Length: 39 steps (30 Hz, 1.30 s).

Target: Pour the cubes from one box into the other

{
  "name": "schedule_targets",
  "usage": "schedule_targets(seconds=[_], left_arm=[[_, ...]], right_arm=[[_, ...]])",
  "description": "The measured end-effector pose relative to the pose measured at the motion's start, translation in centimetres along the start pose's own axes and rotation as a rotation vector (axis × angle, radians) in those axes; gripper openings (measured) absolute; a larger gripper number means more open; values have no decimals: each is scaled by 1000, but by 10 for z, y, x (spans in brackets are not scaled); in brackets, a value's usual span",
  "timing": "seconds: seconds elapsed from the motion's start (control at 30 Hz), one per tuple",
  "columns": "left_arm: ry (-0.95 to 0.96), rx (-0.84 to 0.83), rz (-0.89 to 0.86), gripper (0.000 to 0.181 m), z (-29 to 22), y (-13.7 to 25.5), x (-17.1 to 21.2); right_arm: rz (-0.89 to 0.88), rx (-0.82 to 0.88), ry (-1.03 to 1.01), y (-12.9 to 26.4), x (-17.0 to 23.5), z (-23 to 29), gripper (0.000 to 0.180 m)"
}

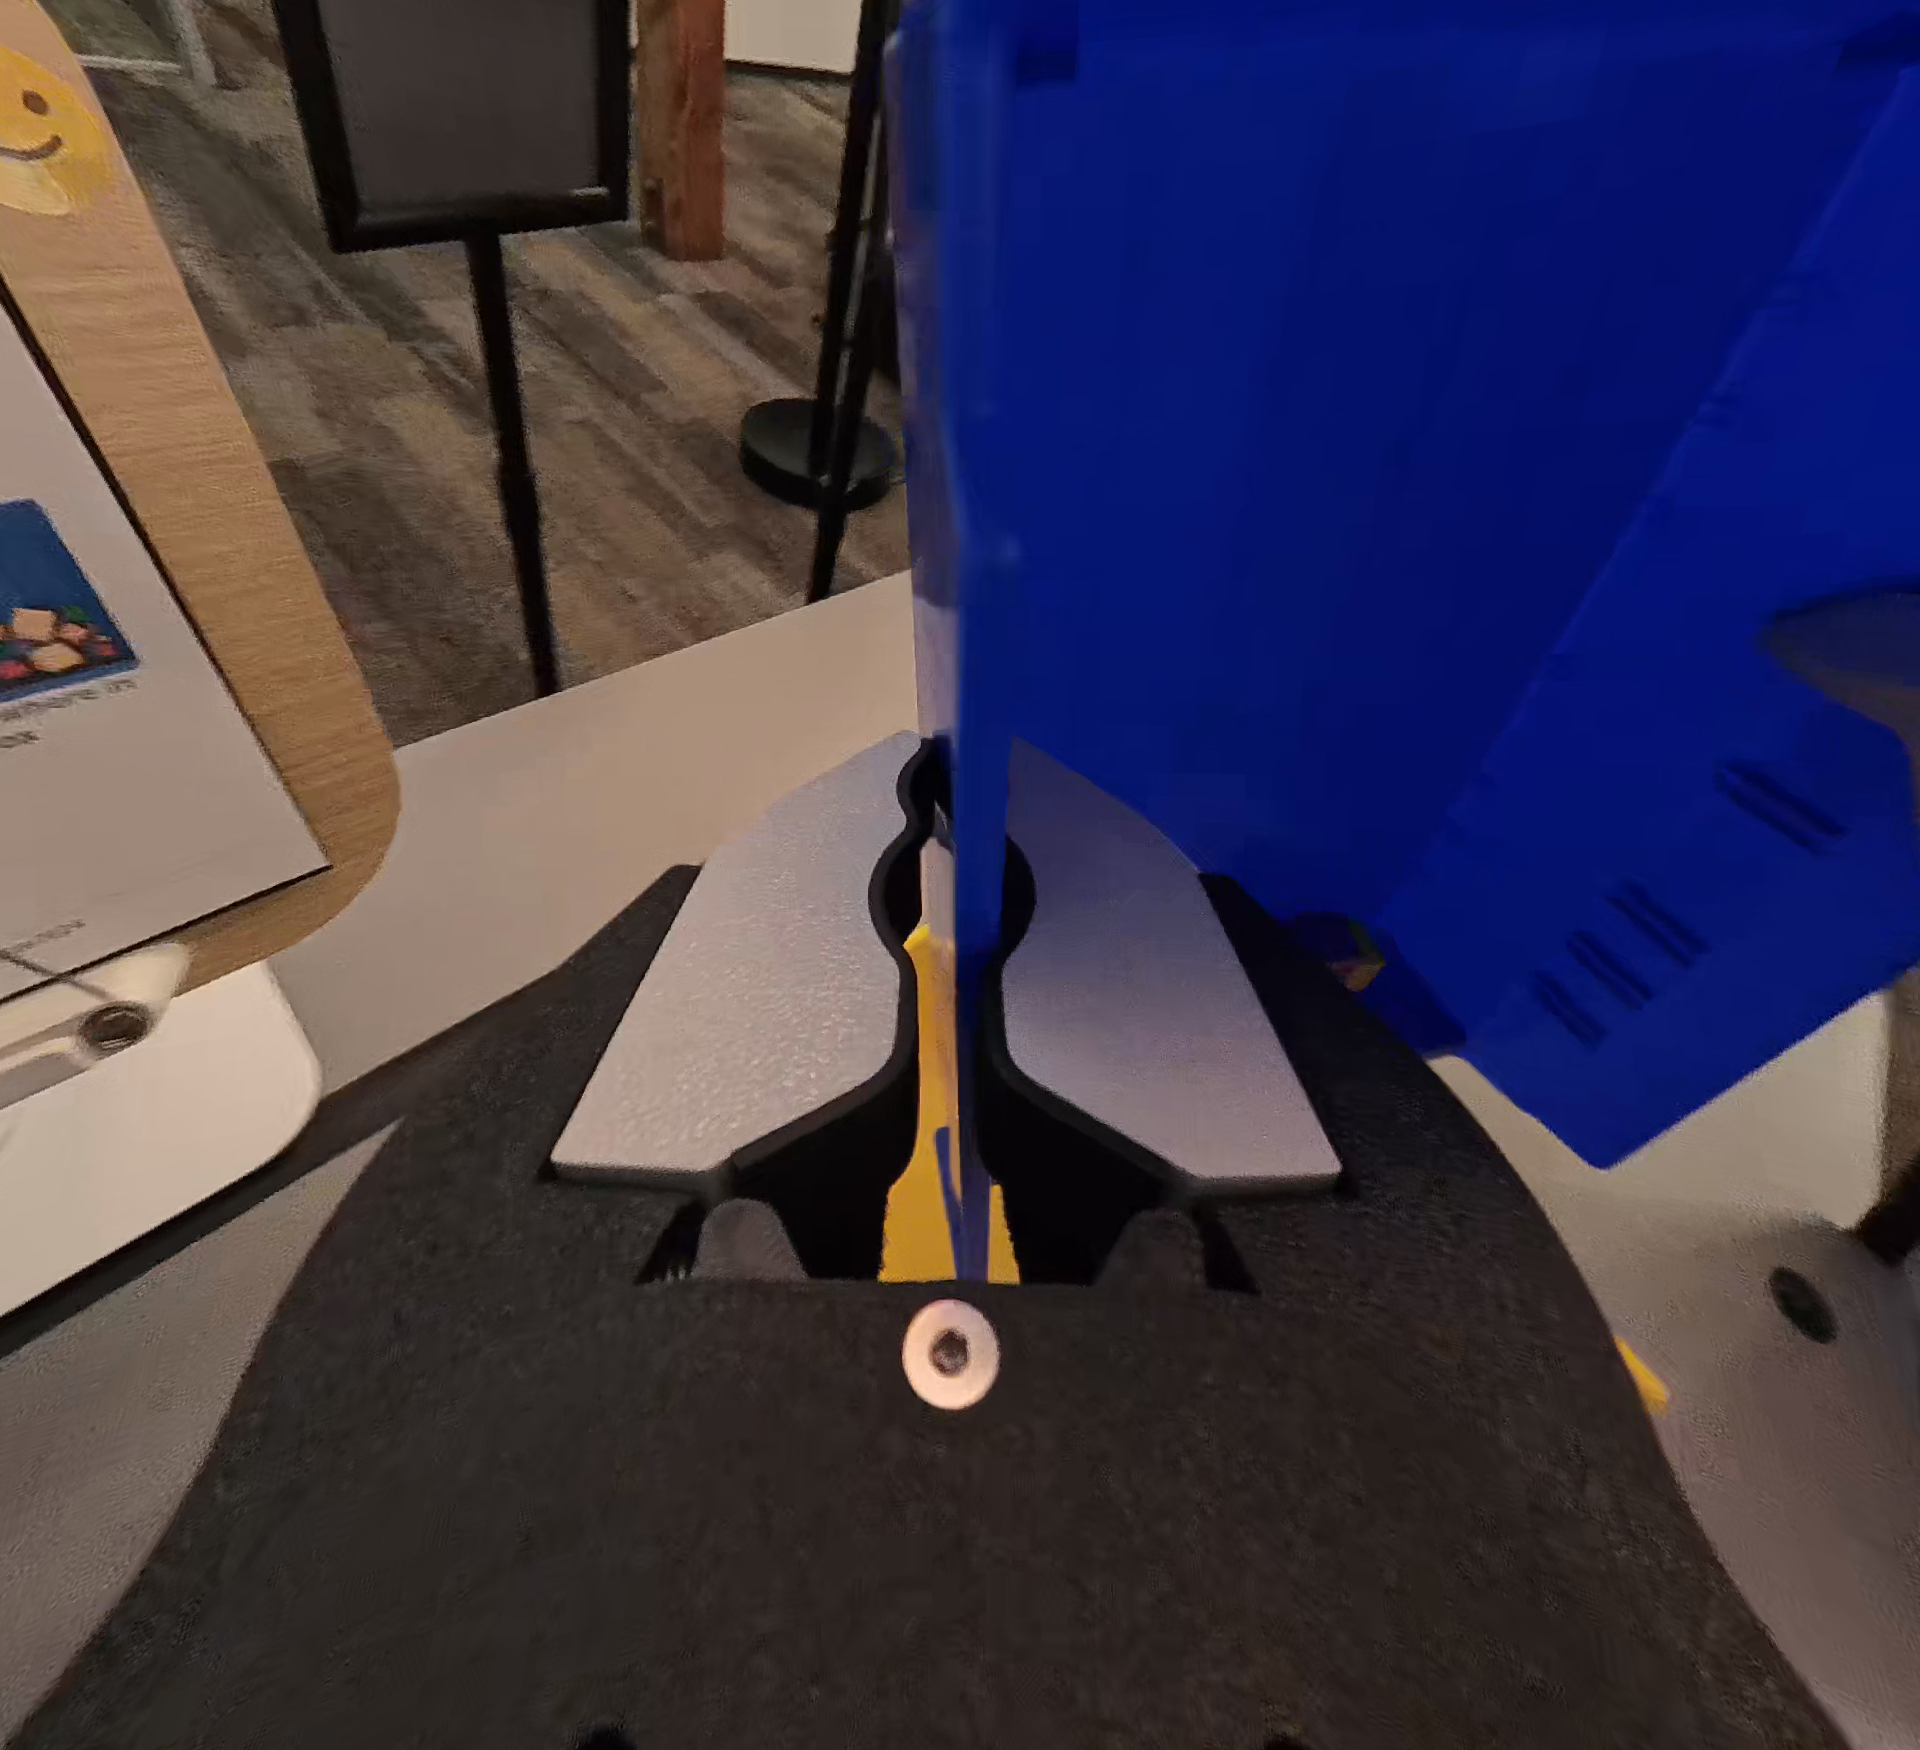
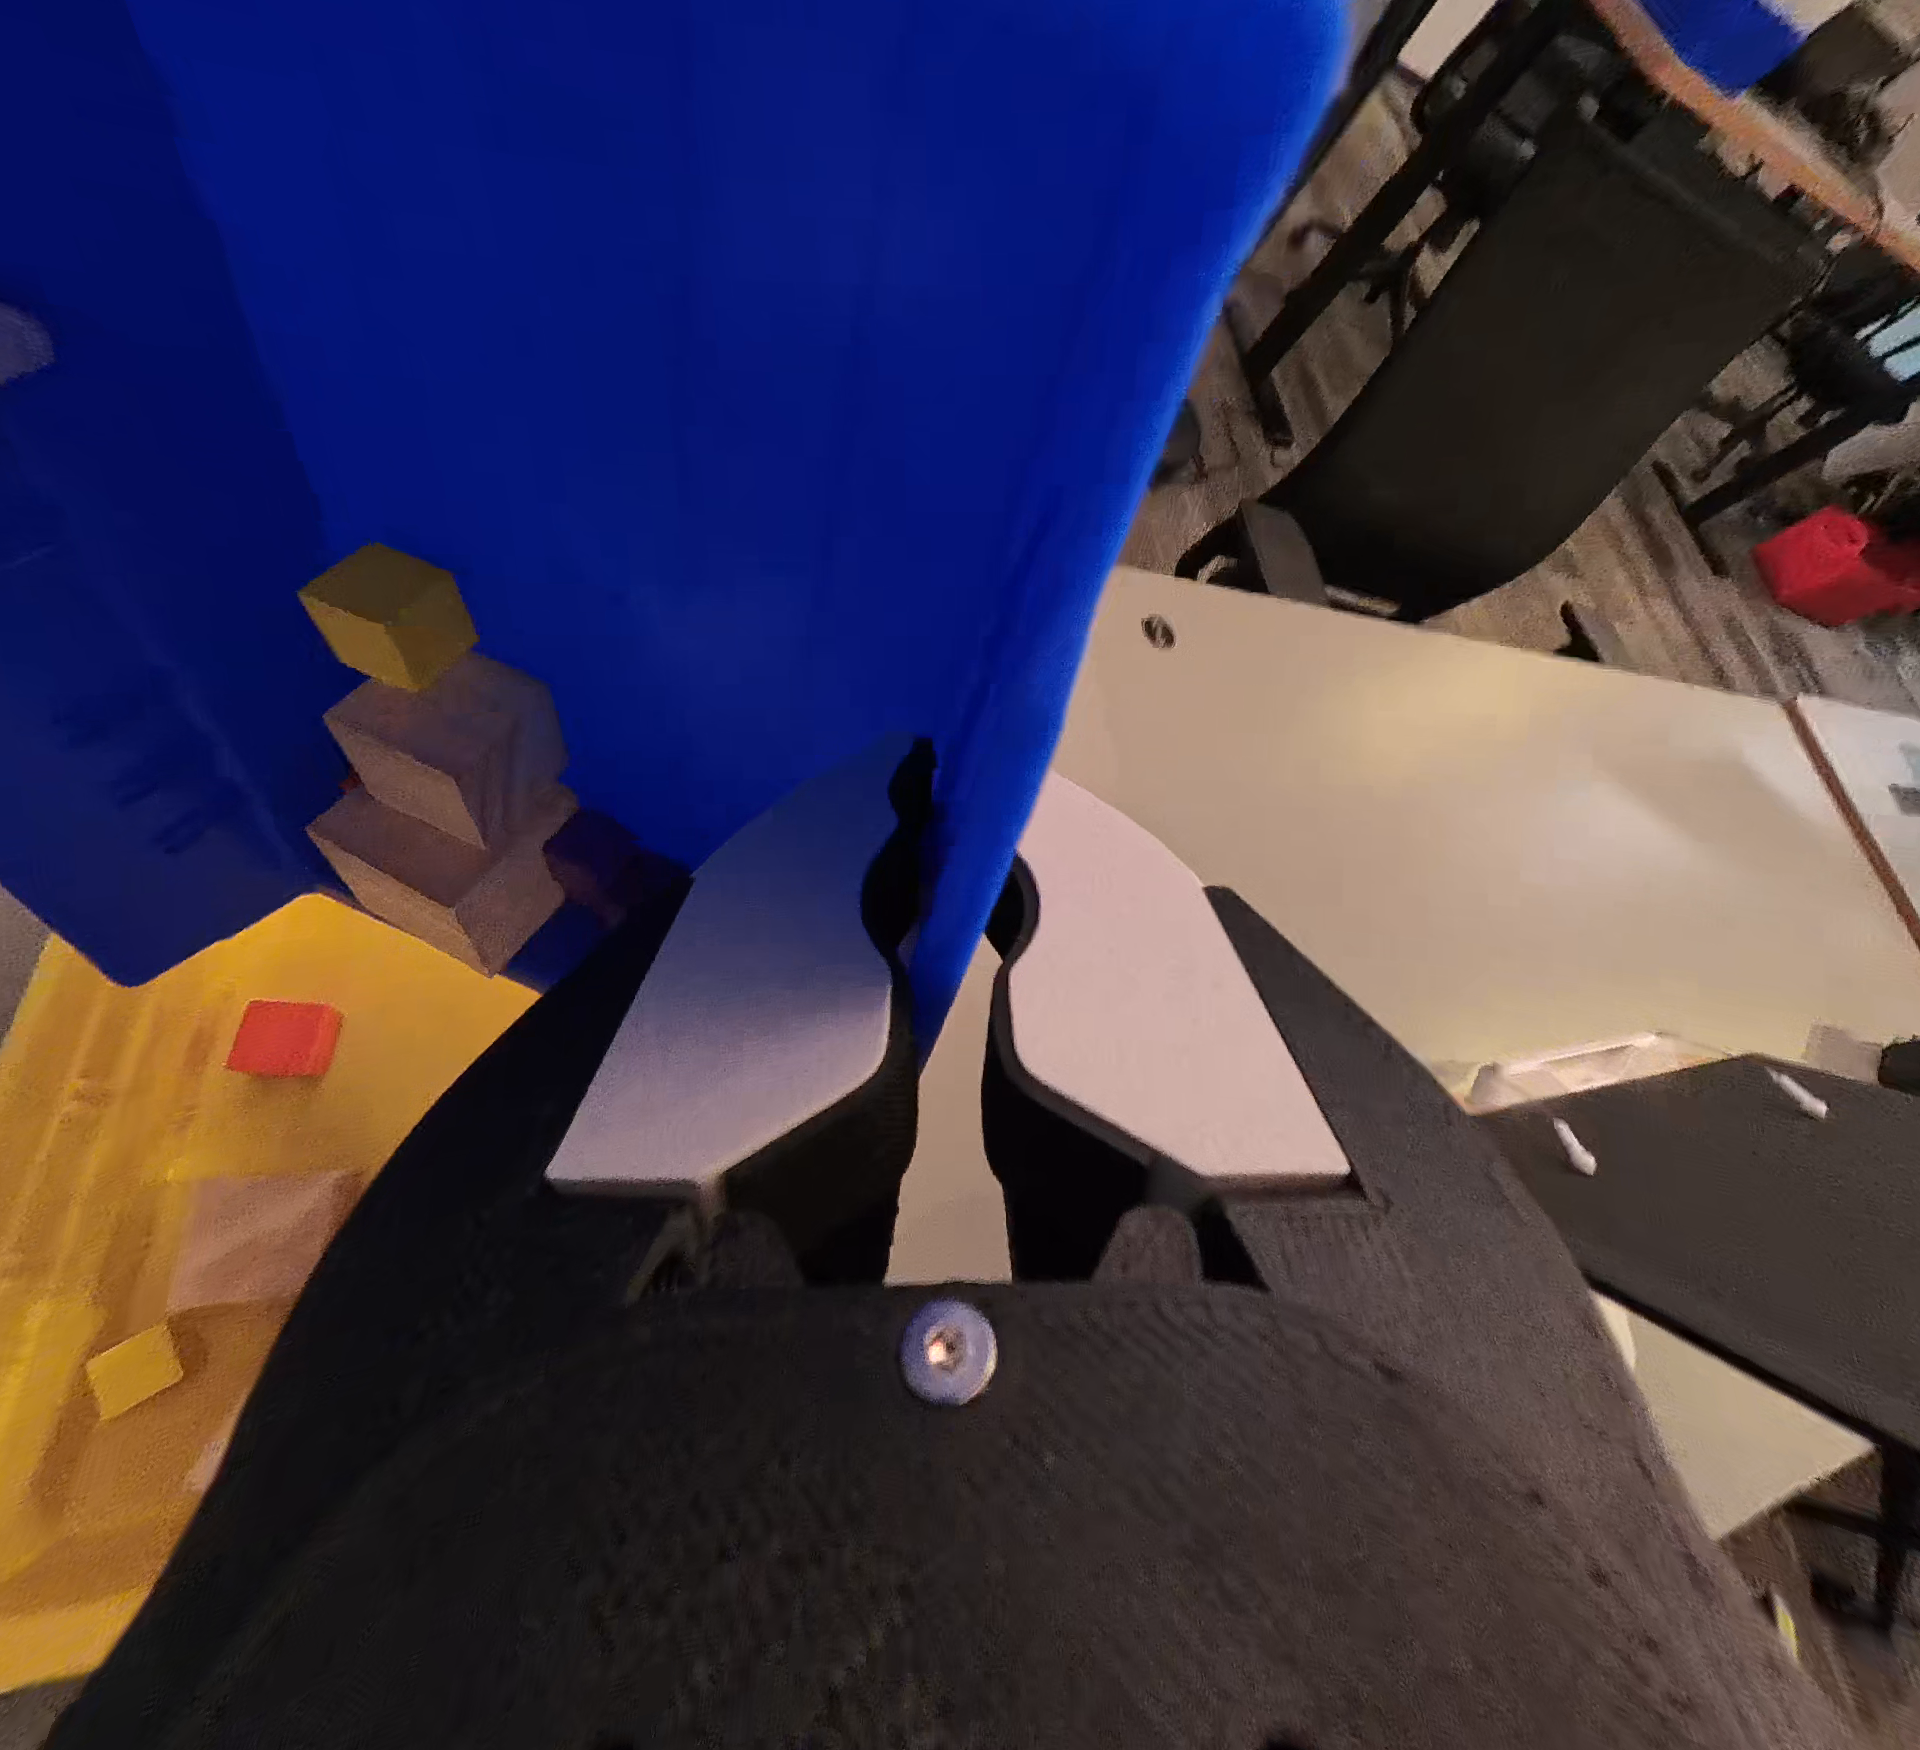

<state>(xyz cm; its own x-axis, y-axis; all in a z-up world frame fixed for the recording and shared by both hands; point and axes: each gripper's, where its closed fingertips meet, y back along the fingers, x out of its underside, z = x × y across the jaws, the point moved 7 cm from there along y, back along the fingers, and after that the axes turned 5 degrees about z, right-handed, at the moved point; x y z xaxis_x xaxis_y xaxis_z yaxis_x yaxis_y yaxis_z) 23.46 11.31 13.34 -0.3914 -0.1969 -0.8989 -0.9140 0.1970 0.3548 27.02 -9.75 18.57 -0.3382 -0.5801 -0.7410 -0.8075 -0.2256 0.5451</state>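
Note:
A blue box [image 1: 1351, 412] is lifted and tipped steeply. My left gripper [image 1: 961, 827] is shut on one side wall of it. My right gripper [image 2: 951, 827] is shut on the opposite wall of the blue box [image 2: 727, 298]. In the right wrist view, a yellow cube [image 2: 390, 614] and pale wooden cubes [image 2: 447, 807] slide out of its mouth. Below lies a yellow box [image 2: 395, 1056] with a red cube [image 2: 283, 1037] and a small yellow cube [image 2: 133, 1371] inside. A strip of the yellow box [image 1: 914, 1191] shows between my left fingers.
A white table [image 2: 1455, 827] lies under the boxes. A stand with a printed sheet [image 1: 114, 765] is at the left. A black sign stand [image 1: 457, 38] and a pole base [image 1: 821, 453] are on the floor beyond. A black chair [image 2: 1538, 391] and a red object [image 2: 1829, 562] are far right.

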Motion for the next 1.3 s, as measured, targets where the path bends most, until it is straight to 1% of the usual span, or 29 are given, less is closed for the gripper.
schedule_targets(seconds=[0.03, 0.07, 0.13, 0.2, 0.23, 0.3, 0.37, 0.4, 0.47, 0.5, 0.57, 0.63, 0.67, 0.7, 0.77, 0.8, 0.83, 0.87, 0.93, 0.97, 1.03, 1.07, 1.1, 1.17, 1.2, 1.23, 1.27, 1.3], left_arm=[[17, 25, -23, 5, 0, 1, -1], [-8, 8, -33, 5, -1, 1, -2], [-51, -28, -27, 5, -4, 2, -2], [-4, 31, -63, 5, -3, 4, -5], [-20, 18, -74, 5, -4, 4, -6], [-65, -22, -64, 5, -8, 4, -6], [-16, 35, -91, 5, -5, 5, -7], [-24, 31, -103, 5, -5, 5, -7], [-55, -18, -83, 5, -8, 4, -6], [-36, -2, -108, 5, -8, 6, -6], [-25, 49, -161, 5, -5, 7, -7], [-40, -10, -94, 5, -6, 1, -4], [-26, -10, -77, 5, -7, 1, -2], [-13, 9, -99, 5, -6, 3, -3], [-22, 48, -156, 5, -5, 5, -4], [-42, 16, -139, 6, -7, 3, -3], [-37, -9, -98, 5, -8, 0, -1], [-15, -3, -86, 5, -8, 0, 0], [4, 54, -131, 5, -7, 3, -2], [-24, 53, -147, 5, -7, 3, -3], [-46, -7, -83, 5, -10, -2, 1], [-27, -2, -69, 5, -10, -2, 2], [-11, 17, -99, 5, -9, 0, 1], [-26, 60, -172, 5, -8, 3, 0], [-47, 33, -152, 5, -8, 0, 2], [-50, 8, -104, 5, -8, -3, 4], [-36, 9, -75, 5, -8, -5, 6], [-22, 24, -80, 5, -7, -5, 7]], right_arm=[[-28, 4, 6, 0, 0, -2, 8], [-37, 0, 2, -1, 1, -2, 8], [-5, 1, -17, 1, 2, -2, 8], [-58, 25, 5, 6, -1, -4, 8], [-64, 18, 5, 5, -1, -5, 8], [-19, 13, -19, 3, 0, -5, 8], [-66, 30, -1, 10, -2, -6, 7], [-82, 37, 12, 8, -2, -7, 8], [-21, 19, -17, 3, 1, -5, 7], [-27, 20, -21, 7, 0, -5, 7], [-109, 43, 6, 14, -3, -6, 7], [-45, 42, 3, 3, 0, -5, 8], [-4, 32, -9, 0, 2, -4, 7], [-8, 16, -17, 3, 3, -4, 7], [-100, 27, -7, 10, 2, -6, 7], [-91, 41, 5, 6, 3, -6, 7], [-46, 35, -9, 2, 4, -5, 8], [-10, 25, -19, 1, 6, -5, 7], [-64, 19, -16, 10, 4, -6, 7], [-98, 40, 0, 11, 4, -7, 7], [-33, 35, -12, 1, 7, -7, 8], [6, 24, -21, -2, 10, -7, 8], [-1, 11, -26, 2, 10, -6, 7], [-104, 37, -3, 12, 7, -7, 7], [-94, 53, 17, 8, 8, -7, 8], [-44, 44, 6, 2, 10, -6, 8], [-2, 27, -9, -2, 12, -6, 8], [14, 8, -20, -2, 13, -6, 8]])
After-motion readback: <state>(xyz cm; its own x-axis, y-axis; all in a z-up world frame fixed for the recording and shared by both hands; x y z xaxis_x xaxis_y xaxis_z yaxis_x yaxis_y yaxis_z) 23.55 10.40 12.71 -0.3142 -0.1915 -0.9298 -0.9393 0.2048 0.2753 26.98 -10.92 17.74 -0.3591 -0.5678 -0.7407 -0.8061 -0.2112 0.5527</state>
